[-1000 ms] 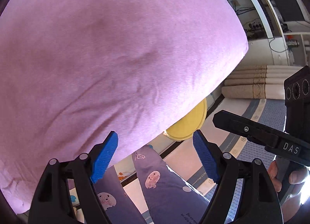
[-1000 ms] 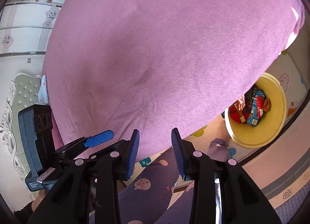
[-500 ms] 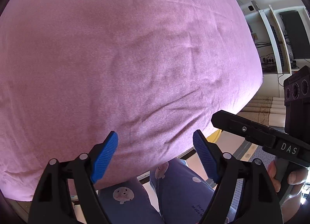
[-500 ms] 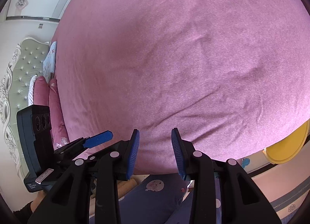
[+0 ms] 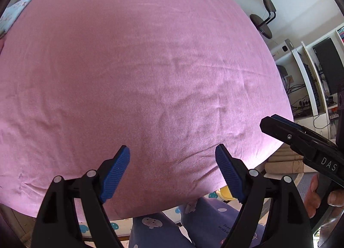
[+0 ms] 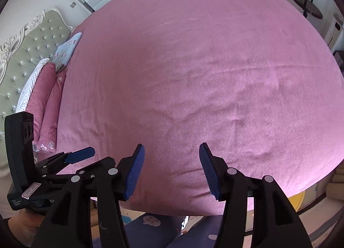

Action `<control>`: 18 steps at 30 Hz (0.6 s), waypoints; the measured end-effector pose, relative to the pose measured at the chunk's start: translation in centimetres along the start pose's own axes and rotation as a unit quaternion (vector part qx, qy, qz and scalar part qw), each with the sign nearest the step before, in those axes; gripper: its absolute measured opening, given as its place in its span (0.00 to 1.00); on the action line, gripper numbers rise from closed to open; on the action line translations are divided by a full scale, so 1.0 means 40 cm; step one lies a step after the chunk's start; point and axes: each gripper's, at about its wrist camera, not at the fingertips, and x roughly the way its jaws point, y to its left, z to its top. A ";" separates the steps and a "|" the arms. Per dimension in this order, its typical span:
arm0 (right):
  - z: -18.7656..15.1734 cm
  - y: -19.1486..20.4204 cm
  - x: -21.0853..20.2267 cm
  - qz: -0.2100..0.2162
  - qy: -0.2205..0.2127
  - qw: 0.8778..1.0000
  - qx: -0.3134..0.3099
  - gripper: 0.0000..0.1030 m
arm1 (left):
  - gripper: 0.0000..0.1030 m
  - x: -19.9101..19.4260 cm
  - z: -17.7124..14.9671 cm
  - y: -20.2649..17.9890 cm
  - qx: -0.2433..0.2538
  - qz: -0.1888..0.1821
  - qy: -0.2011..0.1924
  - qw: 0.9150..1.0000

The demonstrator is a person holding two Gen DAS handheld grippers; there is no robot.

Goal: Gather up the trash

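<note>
A wide bed with a pink sheet (image 5: 150, 76) fills both views; no trash shows on it. My left gripper (image 5: 172, 160) is open and empty above the near edge of the bed. My right gripper (image 6: 171, 157) is open and empty, also above the near edge (image 6: 193, 76). Each gripper shows in the other's view: the right one (image 5: 301, 138) at the right, the left one (image 6: 71, 157) at the left. A sliver of the yellow bin shows below the bed edge at lower right (image 6: 297, 199) and in the left wrist view (image 5: 224, 192); its contents are hidden.
Pillows (image 6: 49, 89) and a padded green headboard (image 6: 25, 50) are at the far left. An office chair (image 5: 264, 20) and shelves with a monitor (image 5: 329, 65) stand beyond the bed at the right. My legs in patterned purple trousers (image 5: 172, 226) are below the grippers.
Both cameras have tilted up from the floor to the bed. The yellow bin with wrappers has slid almost out of sight under the bed edge. The right gripper's jaws have opened wider.
</note>
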 end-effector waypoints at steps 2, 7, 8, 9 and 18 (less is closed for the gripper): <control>0.014 0.020 -0.042 -0.004 -0.022 0.999 -0.025 0.59 | 0.87 -0.058 0.002 -0.018 -0.005 0.007 -0.027 1.000; 0.047 0.059 -0.125 -0.003 -0.059 0.995 -0.074 0.69 | 0.95 -0.173 0.012 -0.063 -0.027 0.017 -0.080 0.996; 0.052 0.064 -0.138 -0.002 -0.065 0.995 -0.080 0.70 | 0.96 -0.194 0.015 -0.070 -0.030 0.022 -0.090 0.995; 0.057 0.066 -0.151 -0.001 -0.069 0.994 -0.084 0.71 | 0.96 -0.212 0.019 -0.076 -0.031 0.029 -0.101 0.994; 0.084 0.082 -0.192 0.006 -0.083 0.990 -0.114 0.74 | 0.96 -0.293 0.033 -0.077 -0.053 0.054 -0.140 0.987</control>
